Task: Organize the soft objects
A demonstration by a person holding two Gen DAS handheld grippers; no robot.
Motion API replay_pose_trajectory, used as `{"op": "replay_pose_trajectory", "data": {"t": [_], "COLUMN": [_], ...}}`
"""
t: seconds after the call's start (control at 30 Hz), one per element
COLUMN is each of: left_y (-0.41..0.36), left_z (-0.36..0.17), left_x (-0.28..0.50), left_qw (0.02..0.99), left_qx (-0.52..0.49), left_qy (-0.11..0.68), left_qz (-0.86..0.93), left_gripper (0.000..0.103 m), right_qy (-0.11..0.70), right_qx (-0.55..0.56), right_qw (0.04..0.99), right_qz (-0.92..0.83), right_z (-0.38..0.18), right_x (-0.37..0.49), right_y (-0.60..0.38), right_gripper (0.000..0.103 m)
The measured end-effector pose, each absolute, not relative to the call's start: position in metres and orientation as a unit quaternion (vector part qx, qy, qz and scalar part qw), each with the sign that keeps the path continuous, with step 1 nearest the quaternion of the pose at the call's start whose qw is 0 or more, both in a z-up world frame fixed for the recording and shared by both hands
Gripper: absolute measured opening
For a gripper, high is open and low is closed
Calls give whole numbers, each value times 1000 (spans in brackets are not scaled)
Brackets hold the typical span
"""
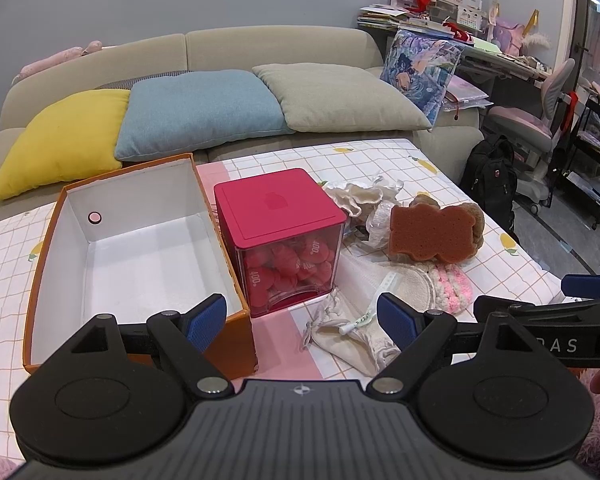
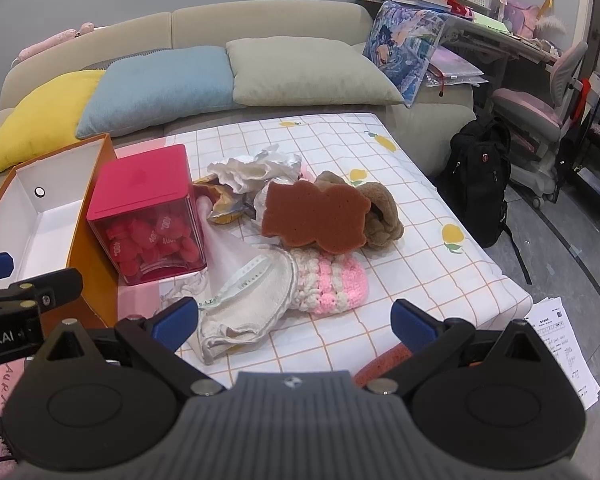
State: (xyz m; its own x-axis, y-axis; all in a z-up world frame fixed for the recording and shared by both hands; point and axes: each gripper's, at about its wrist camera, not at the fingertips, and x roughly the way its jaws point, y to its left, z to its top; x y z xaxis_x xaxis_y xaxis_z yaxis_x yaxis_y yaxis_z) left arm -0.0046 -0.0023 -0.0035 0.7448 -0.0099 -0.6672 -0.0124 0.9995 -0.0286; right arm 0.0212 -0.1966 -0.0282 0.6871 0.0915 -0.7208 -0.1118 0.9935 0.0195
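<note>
- The left gripper (image 1: pixel 302 322) hung with its jaws spread and empty, near the pink-lidded cube (image 1: pixel 281 236).
- The right gripper (image 2: pixel 296 320) was likewise spread and empty.
- The brown sponge (image 2: pixel 314 218), pink-and-white knit (image 2: pixel 328 284) and white cloth (image 2: pixel 244 316) lay right of the cube; the orange box (image 1: pixel 136 256) stood left, touching it.

Our right gripper (image 2: pixel 294 322) hangs wide apart over the soft pile

We see a brown sponge (image 2: pixel 314 220) leaning on a tan plush (image 2: pixel 382 216), a pink-and-white crocheted piece (image 2: pixel 332 284) just beside a cream cloth (image 2: pixel 248 312), and the red cube box (image 2: pixel 148 216) touching the orange box (image 2: pixel 92 264).
</note>
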Motion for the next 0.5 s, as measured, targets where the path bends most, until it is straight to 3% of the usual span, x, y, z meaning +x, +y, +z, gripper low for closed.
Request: {"op": "replay_pose_trajectory", "data": {"t": [0.5], "left_y": [-2], "left_z": [-3], "left_x": [-4], "left_qw": [934], "left_qx": [-15], "left_qy": [357], "left_qz": [0], "left_gripper": [100], "right_qy": [395], "right_qx": [-14], "right_qw": [917], "right_qz": [56], "right_z": [-30], "right_x": [21], "right_y": [-196], "right_gripper": [100]}}
